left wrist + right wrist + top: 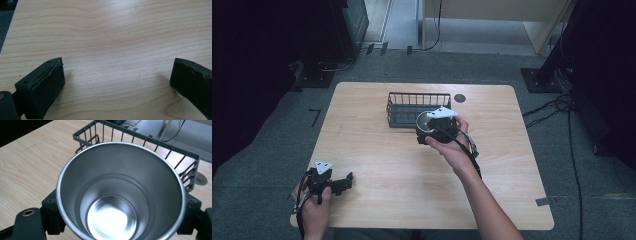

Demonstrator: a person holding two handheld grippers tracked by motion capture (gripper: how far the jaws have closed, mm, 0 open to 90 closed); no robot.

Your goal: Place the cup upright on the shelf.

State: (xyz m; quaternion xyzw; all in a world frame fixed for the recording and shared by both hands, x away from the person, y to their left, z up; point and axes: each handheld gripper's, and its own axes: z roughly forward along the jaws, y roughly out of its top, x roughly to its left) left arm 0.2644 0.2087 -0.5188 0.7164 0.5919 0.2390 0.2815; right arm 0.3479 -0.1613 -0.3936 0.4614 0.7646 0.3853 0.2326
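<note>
Shiny steel cup (120,195) sits clamped in my right tongs (435,126), its empty inside visible close-up, beside the dark wire basket (407,107). My left tongs (343,184) rest agape at seven o'clock on the wooden worktop (377,165).

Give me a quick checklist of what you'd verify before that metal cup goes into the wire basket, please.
1. Cup held firmly: the right gripper has its jaws on both sides of the metal cup. Ok.
2. Cup empty: bare shiny bottom, nothing inside. Ok.
3. Basket has room: the wire basket sits just behind the cup; its visible part looks empty, but the cup hides some of the floor. Cannot tell.
4. Cup clears the basket rim: height over the rim is not readable. Cannot tell.
5. Left gripper out of the way: near the table's front left corner, jaws wide apart, holding nothing. Ok.
</note>
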